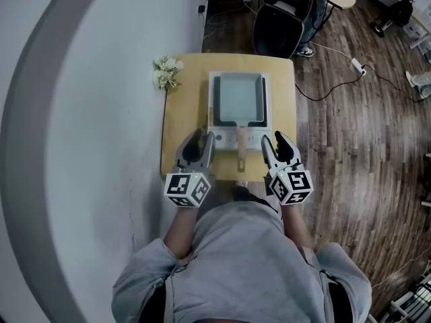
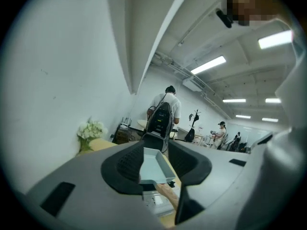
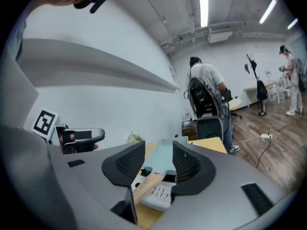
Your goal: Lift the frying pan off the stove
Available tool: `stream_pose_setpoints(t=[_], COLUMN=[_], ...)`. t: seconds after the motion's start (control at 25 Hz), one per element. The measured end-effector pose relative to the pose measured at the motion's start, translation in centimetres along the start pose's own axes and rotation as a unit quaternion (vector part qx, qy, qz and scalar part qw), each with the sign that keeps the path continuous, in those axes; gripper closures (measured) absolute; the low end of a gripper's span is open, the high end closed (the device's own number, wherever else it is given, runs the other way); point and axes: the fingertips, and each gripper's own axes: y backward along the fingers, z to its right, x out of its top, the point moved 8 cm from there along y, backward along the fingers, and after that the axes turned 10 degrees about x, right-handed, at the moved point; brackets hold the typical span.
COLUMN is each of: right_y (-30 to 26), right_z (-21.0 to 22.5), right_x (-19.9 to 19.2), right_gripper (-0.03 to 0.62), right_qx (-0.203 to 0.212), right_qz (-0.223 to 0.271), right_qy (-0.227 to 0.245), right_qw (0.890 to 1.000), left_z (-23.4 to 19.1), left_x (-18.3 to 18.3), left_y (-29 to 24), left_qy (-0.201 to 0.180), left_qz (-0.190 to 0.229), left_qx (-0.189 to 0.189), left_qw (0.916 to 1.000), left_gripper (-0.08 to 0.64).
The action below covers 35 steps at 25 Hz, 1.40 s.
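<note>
A pale blue rectangular frying pan (image 1: 236, 98) sits on a small white stove (image 1: 217, 137) on the wooden table (image 1: 183, 116). Its wooden handle (image 1: 241, 147) points toward me. My left gripper (image 1: 203, 137) hovers open just left of the handle, over the table's near edge. My right gripper (image 1: 274, 138) hovers open just right of it. Neither touches the pan. In the left gripper view the pan (image 2: 154, 164) and handle (image 2: 166, 195) show between the open jaws, still ahead. The right gripper view shows the pan (image 3: 160, 159), handle (image 3: 146, 186) and stove (image 3: 158, 195) the same way.
White flowers (image 1: 166, 73) stand at the table's far left corner, against the wall. A black chair (image 1: 277, 25) stands behind the table, and cables lie on the wood floor (image 1: 350, 126) to the right. People stand further back (image 3: 204, 80).
</note>
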Motion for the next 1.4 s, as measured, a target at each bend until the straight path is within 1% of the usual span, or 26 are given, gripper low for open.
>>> stream_pose_setpoints(t=[0.04, 0.16, 0.28, 0.4, 0.52, 0.6, 0.72, 0.92, 1.04, 1.12, 1.16, 1.2, 1.32, 1.4], right_y=[-0.4, -1.2, -2.2, -2.9, -3.3, -3.5, -3.6, -3.7, -3.8, -3.8, -3.8, -3.8, -3.8, -3.9], right_z=[0.3, 0.8, 1.0, 1.1, 0.8, 0.6, 0.1, -0.2, -0.2, -0.1, -0.1, 0.0, 0.1, -0.1], right_x=[-0.2, -1.1, -2.6, -4.3, -6.1, -7.1, -8.3, -10.0, -10.5, -10.9, -11.0, -11.2, -11.9, -12.4], right_gripper=[0.439, 0.439, 0.439, 0.439, 0.439, 0.439, 0.428, 0.421, 0.416, 0.41, 0.407, 0.402, 0.394, 0.393], right_qx=[0.012, 0.043, 0.073, 0.093, 0.125, 0.144, 0.162, 0.172, 0.181, 0.193, 0.2, 0.208, 0.23, 0.244], right_qz=[-0.01, -0.039, -0.067, -0.1, -0.124, -0.138, -0.152, -0.169, -0.172, -0.169, -0.167, -0.166, -0.17, -0.18], right_qy=[-0.021, -0.064, -0.106, -0.133, -0.182, -0.202, -0.223, -0.257, -0.281, -0.309, -0.324, -0.337, -0.367, -0.374], right_qw=[1.0, 0.996, 0.989, 0.982, 0.967, 0.959, 0.949, 0.936, 0.927, 0.916, 0.909, 0.903, 0.885, 0.877], left_z=[-0.1, -0.4, -0.9, -0.8, -0.9, -1.0, -1.2, -0.9, -0.6, -0.4, -0.2, 0.1, 0.3, 0.5], left_x=[-0.2, -1.1, -2.7, -4.4, -6.3, -7.3, -8.7, -11.3, -12.7, -13.6, -13.8, -14.1, -15.0, -15.5], left_y=[-0.4, -1.7, -3.2, -4.4, -5.4, -5.9, -6.6, -7.5, -8.2, -8.6, -8.9, -9.1, -9.8, -10.1], left_qy=[0.024, 0.087, 0.13, 0.152, 0.189, 0.209, 0.228, 0.243, 0.258, 0.27, 0.279, 0.292, 0.344, 0.37], left_qz=[-0.012, -0.051, -0.097, -0.147, -0.195, -0.215, -0.242, -0.293, -0.322, -0.338, -0.346, -0.355, -0.376, -0.39], left_qx=[-0.012, -0.049, -0.081, -0.109, -0.134, -0.139, -0.145, -0.169, -0.187, -0.2, -0.211, -0.225, -0.261, -0.267], left_qw=[0.9996, 0.9937, 0.9835, 0.9713, 0.9531, 0.9436, 0.9319, 0.9091, 0.8915, 0.8791, 0.8702, 0.8588, 0.8201, 0.8002], left_gripper=[0.402, 0.402, 0.393, 0.393, 0.391, 0.39, 0.385, 0.368, 0.356, 0.351, 0.351, 0.351, 0.351, 0.351])
